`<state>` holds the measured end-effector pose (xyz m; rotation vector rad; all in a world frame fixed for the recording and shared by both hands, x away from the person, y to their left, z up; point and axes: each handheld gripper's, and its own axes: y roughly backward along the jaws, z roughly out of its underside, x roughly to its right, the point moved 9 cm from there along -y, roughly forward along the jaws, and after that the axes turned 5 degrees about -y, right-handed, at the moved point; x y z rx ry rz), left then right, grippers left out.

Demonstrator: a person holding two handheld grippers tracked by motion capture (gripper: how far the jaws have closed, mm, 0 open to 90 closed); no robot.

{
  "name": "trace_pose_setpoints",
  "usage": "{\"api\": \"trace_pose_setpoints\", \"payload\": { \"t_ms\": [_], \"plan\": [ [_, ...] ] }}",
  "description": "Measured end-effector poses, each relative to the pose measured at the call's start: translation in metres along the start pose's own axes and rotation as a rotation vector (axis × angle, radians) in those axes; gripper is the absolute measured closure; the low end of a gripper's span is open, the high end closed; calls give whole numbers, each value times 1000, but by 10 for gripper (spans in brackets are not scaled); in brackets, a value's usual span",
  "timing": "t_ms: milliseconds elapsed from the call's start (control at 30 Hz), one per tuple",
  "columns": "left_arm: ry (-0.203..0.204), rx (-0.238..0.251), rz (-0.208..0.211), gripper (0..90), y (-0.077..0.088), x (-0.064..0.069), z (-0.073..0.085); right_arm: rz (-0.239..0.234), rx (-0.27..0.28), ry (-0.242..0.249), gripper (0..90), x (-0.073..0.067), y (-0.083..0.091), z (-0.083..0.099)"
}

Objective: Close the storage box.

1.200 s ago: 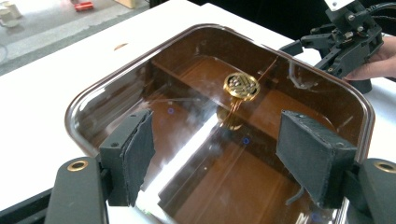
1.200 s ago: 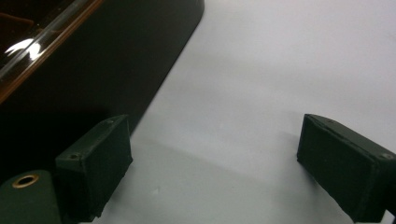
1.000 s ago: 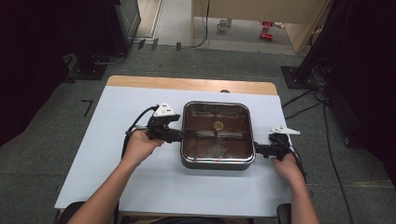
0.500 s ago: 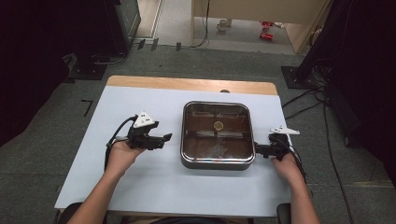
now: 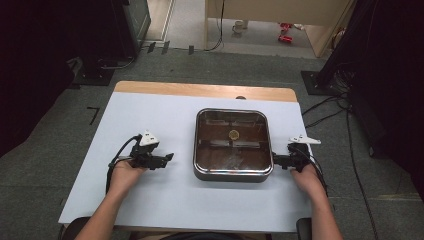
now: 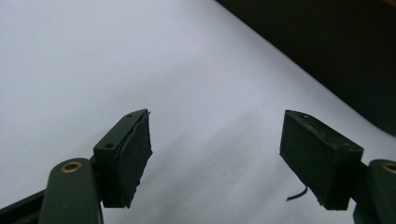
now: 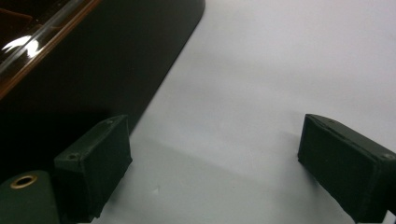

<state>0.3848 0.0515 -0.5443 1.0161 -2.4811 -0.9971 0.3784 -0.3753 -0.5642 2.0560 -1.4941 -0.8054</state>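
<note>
Pan (image 5: 233, 172) sits mid-tabletop (image 5: 150, 115); right gripper (image 5: 278, 160) spread at its 3 o'clock edge, left gripper (image 5: 169, 158) spread, just opening, empty, at 9 o'clock.

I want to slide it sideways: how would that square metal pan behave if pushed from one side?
The pan looks rigid and fairly heavy, so it would likely slide flat, not tip: it is low and wide. On the smooth white table cover a push off-centre could turn it.

Glossy metal pan (image 5: 233, 172), matt tabletop (image 5: 150, 200)
</note>
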Motion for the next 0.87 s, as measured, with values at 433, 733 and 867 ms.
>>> {"api": "trace_pose_setpoints", "payload": {
  "t_ms": [433,733,867],
  "plan": [
    [-22,12,-56,200,-13,2,8,0,0,0,89,0,0,0],
    [-106,28,-85,226,-12,4,5,0,0,0,90,0,0,0],
    [-94,27,-23,247,-12,22,2,0,0,0,90,0,0,0]
  ]
}}
